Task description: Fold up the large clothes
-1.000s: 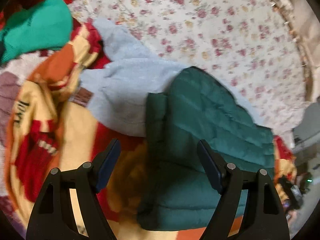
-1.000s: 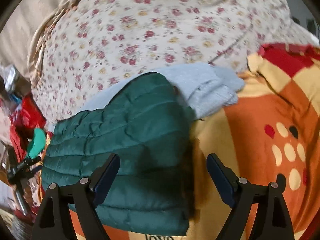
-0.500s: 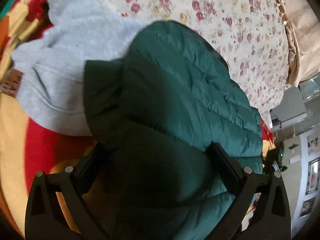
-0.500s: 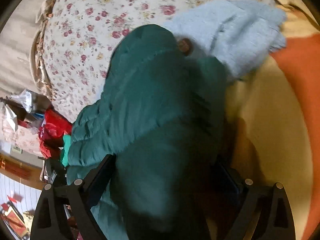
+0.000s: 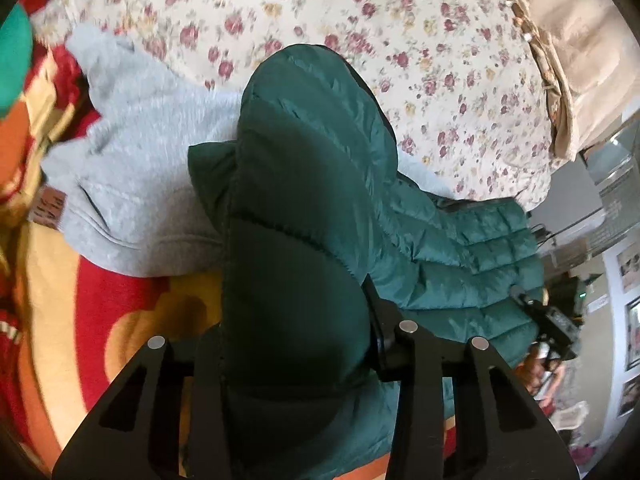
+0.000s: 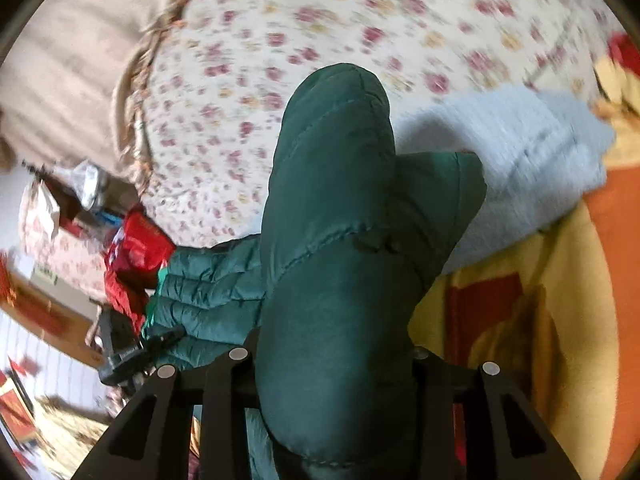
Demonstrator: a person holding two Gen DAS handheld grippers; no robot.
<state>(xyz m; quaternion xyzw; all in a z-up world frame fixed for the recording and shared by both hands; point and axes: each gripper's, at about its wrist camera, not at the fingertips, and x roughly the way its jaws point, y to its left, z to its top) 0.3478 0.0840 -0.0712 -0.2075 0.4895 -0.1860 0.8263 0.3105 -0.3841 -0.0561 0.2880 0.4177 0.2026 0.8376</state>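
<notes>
A floral bedspread (image 5: 420,40) covers the bed, edged by a braided trim (image 5: 536,60) with beige fabric (image 5: 580,40) beyond it. A red, orange and yellow blanket (image 6: 560,300) lies over the near part. In the left view, framed pictures (image 5: 630,320) hang on a pale wall (image 5: 576,184); in the right view, red bags (image 6: 136,240) clutter the floor beside the bed.

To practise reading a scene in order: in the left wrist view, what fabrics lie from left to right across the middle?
Red, orange and yellow patterned blanket → pale grey fleecy sweater → dark green quilted puffer jacket → cream bedsheet with small red flowers.
</notes>
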